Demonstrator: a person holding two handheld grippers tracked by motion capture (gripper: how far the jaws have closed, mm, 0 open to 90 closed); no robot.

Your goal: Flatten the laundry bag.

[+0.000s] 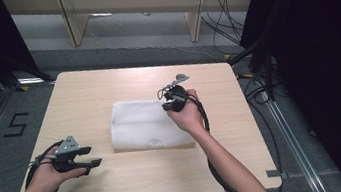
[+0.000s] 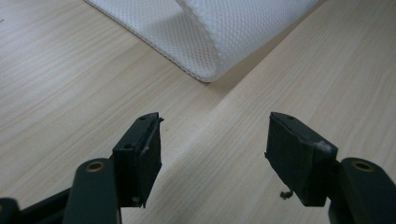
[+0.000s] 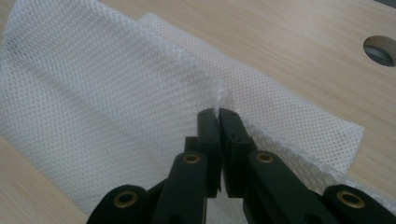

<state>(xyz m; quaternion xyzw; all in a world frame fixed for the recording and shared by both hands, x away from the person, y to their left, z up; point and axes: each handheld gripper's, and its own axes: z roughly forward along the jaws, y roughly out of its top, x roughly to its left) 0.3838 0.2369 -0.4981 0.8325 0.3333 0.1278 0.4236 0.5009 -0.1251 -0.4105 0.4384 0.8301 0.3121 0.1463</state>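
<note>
Right hand-held gripper (image 3: 218, 114) pinching mesh cloth (image 3: 116, 107) edge, to fold; left hand-held gripper (image 2: 212, 140) spread, waiting on table (image 1: 119, 179)

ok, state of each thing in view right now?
white mesh cloth: on the table, folded, one edge lifted off the lower layer.
right gripper: shut on the cloth's edge.
left gripper: open, nothing between the jaws, short of the cloth.
table: light wood, cloth near its middle.
</note>
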